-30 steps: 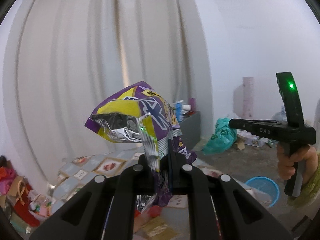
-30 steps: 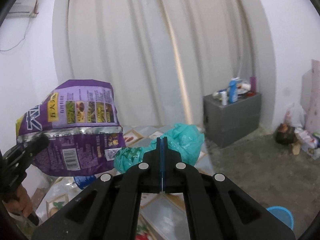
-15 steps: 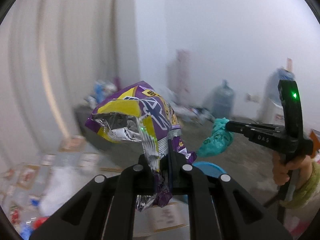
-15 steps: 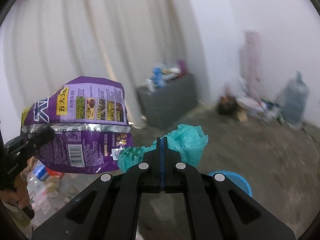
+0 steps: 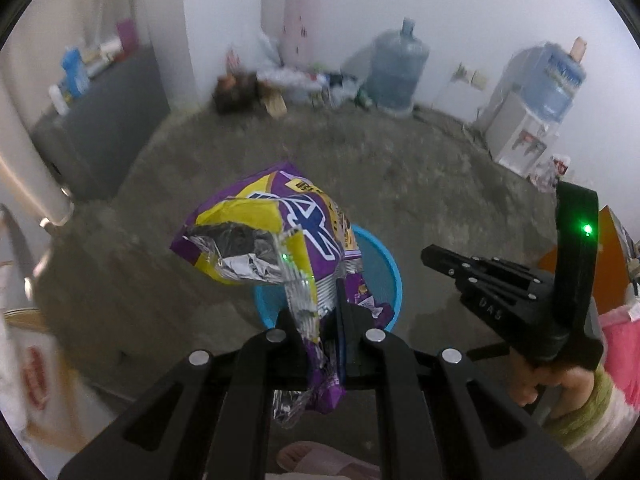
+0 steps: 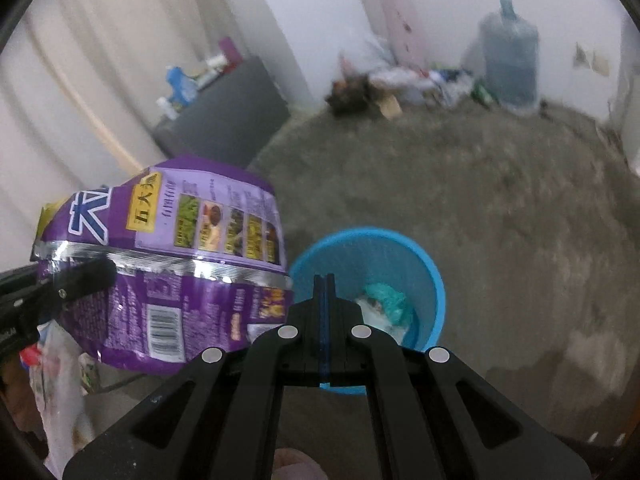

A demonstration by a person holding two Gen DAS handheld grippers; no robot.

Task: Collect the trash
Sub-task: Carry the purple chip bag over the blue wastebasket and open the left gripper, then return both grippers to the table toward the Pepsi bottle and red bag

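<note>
Purple snack bag carried to the blue bin, release still to come.

The left gripper (image 5: 320, 320), low centre of its frame, was clamped on the crumpled purple snack bag (image 5: 276, 240), which hung just above the blue waste basket (image 6: 424, 268). The right gripper (image 6: 325, 292), jaws pressed together and empty, pointed into the basket, where a teal plastic bag (image 6: 386, 298) lay. Next, probably: centre the snack bag over the rim and open.

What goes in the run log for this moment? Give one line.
left hand-held gripper: shut on purple snack bag | right hand-held gripper: shut, empty | blue bin: below, holds teal bag
</note>
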